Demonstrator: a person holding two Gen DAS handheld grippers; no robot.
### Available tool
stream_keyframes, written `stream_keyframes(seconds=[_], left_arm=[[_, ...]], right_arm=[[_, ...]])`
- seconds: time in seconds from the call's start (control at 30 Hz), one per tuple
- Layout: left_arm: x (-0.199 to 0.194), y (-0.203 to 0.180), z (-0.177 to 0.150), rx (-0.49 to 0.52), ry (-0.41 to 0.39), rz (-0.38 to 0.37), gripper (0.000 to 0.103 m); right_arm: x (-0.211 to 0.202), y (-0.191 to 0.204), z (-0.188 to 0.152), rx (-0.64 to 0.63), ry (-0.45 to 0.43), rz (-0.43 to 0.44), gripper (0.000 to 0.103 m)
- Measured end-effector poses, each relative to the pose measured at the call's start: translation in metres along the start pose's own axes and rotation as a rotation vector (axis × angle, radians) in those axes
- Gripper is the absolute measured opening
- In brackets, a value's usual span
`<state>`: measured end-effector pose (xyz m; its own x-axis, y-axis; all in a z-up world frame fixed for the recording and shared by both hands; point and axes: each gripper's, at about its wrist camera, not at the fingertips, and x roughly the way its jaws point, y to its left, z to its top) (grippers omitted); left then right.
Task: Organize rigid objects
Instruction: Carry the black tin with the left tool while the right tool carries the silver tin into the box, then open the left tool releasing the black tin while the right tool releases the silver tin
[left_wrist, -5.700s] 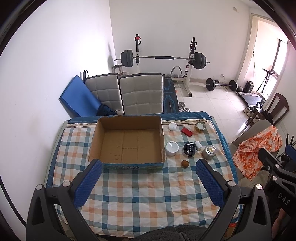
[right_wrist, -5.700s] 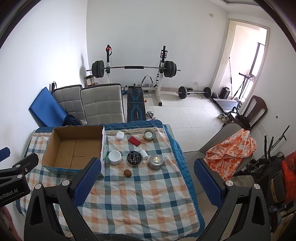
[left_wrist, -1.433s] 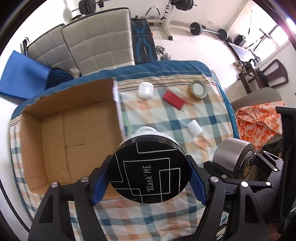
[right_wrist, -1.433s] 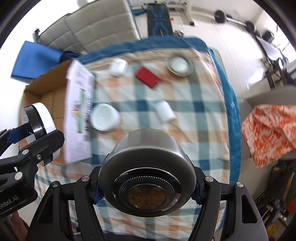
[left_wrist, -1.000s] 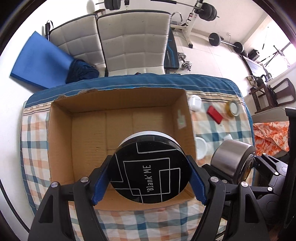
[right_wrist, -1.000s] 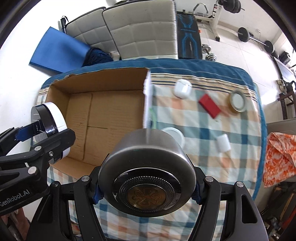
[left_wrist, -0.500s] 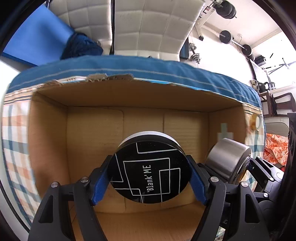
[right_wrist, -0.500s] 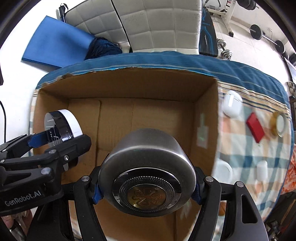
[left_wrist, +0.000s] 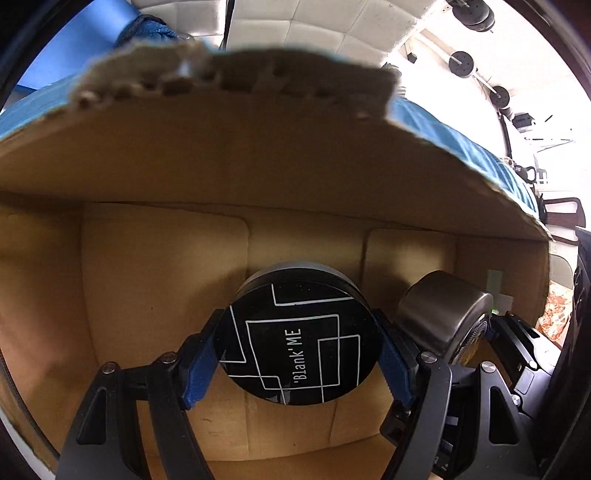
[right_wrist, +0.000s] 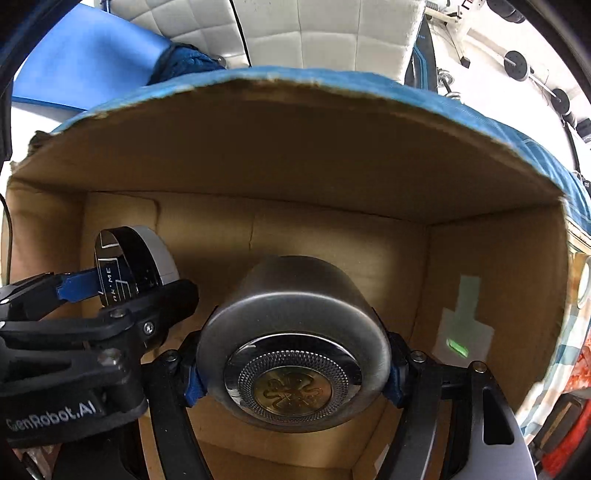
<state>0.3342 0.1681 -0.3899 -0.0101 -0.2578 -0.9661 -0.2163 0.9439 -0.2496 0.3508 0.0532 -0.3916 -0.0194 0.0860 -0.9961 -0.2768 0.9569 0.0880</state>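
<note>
Now both claws hang inside the cardboard box (right_wrist: 295, 155): the left gripper (left_wrist: 295, 365) clamps a black tin (left_wrist: 299, 343), the right gripper (right_wrist: 293, 373) a steel can (right_wrist: 295, 332), side by side near the front wall. Next, probably, setting them down and letting go.

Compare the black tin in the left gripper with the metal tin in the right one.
The black tin has a flat glossy lid with white line art and lettering; the metal tin has a domed brushed-steel lid with a gold emblem. The black tin looks shallow with a pale side; the metal tin looks deeper and steel all over. Both are round, each clamped between blue pads, the left gripper and right gripper holding them inside the cardboard box.
</note>
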Motion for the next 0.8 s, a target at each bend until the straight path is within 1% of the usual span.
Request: stream_keyframes(seconds=[0.23, 0.33, 0.4, 0.5, 0.63, 0.67, 0.7, 0.73, 0.8], left_arm=[[0.005, -0.003, 0.000, -0.009, 0.019, 0.000, 0.074], [0.003, -0.003, 0.002, -0.028, 0.026, 0.000, 0.075], [0.001, -0.003, 0.002, -0.037, 0.033, 0.010, 0.075], [-0.004, -0.007, 0.000, -0.025, 0.038, 0.030, 0.075], [-0.013, -0.009, -0.006, -0.028, 0.042, 0.026, 0.076], [-0.017, -0.008, -0.007, -0.027, 0.043, 0.021, 0.078], [-0.021, -0.008, -0.010, -0.030, 0.038, 0.023, 0.084], [-0.024, -0.008, -0.013, -0.032, 0.034, 0.024, 0.087], [-0.031, -0.009, -0.020, -0.038, 0.029, 0.037, 0.095]], right_arm=[[0.009, -0.001, 0.005, 0.015, 0.017, 0.003, 0.074], [0.003, 0.001, 0.003, 0.016, 0.007, 0.001, 0.075], [0.002, 0.001, 0.005, 0.022, 0.017, 0.002, 0.076], [-0.002, 0.000, 0.006, 0.032, 0.026, 0.017, 0.076], [-0.010, -0.003, 0.006, 0.037, 0.032, 0.027, 0.077], [-0.008, -0.003, 0.000, 0.035, 0.031, 0.031, 0.078], [-0.011, -0.003, -0.002, 0.035, 0.034, 0.036, 0.081], [-0.013, -0.002, -0.004, 0.038, 0.035, 0.044, 0.083], [-0.019, 0.003, -0.009, 0.035, 0.044, 0.065, 0.092]])
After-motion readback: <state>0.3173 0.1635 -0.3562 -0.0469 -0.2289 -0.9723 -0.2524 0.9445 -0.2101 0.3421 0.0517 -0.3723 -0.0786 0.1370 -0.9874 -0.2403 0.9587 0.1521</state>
